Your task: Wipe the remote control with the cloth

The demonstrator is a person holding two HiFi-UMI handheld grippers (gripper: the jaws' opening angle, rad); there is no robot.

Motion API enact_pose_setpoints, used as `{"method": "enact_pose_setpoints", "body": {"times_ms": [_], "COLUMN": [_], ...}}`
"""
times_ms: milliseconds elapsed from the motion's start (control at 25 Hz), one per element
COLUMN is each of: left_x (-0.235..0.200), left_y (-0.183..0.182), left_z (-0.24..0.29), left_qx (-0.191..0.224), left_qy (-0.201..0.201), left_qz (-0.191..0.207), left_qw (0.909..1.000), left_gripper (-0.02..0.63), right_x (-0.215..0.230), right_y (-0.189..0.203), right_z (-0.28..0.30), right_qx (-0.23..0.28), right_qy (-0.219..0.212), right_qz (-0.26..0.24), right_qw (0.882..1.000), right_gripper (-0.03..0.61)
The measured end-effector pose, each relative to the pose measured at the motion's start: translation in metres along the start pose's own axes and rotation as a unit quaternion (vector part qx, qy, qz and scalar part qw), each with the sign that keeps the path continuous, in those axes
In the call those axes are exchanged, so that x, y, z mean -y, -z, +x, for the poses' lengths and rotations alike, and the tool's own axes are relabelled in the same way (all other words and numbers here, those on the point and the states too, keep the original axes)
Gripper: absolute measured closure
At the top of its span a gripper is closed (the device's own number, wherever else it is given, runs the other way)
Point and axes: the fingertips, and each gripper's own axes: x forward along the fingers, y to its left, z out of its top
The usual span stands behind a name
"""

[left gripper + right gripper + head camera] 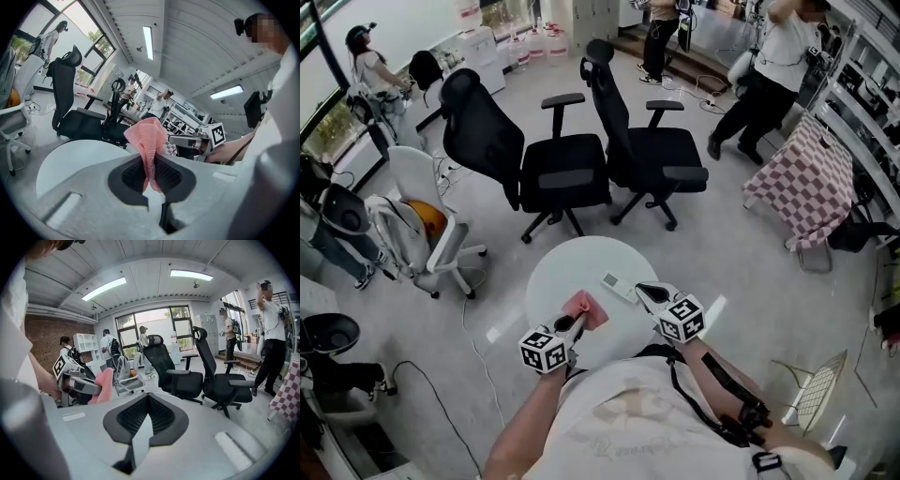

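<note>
Left gripper view: pinches limp, light cloth (147, 136) in left gripper (152, 169); holds right gripper (146, 414) closed, empty; remote control (617, 286) likely rigid, slick; best pinned at one end.

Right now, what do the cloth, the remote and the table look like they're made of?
Cloth: pink fabric, matte, with a fine knit or waffle texture; it folds limply.
Remote: white, probably hard plastic judging by its rigid slab shape; too small to judge the finish.
Table: white round top, smooth and even with no grain, perhaps laminate or painted board.
</note>
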Motion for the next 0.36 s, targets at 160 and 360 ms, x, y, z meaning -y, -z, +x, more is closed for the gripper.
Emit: {"method": "enact_pose_setpoints", "body": {"times_ms": [160, 360], "left_x": [0.0007, 0.0001], "left_y": [-0.0027, -0.0033], "left_z": [-0.0007, -0.0039], "left_qx": [-0.001, 0.0], "left_qy": [0.003, 0.005], "left_qz": [0.0, 0.002], "left_qw": [1.0, 1.0], "left_gripper": [0.595, 0.595], "right_x": [-0.0011, -0.0075], "right_y": [-0.0051, -0.0025], "right_z": [-0.0008, 0.0007], "right_qx": [0.001, 0.0], "right_qy": [0.003, 0.002], "right_qz": [0.001, 0.004], "right_qw": [1.0, 1.0], "right_gripper": [0.571, 0.571]}}
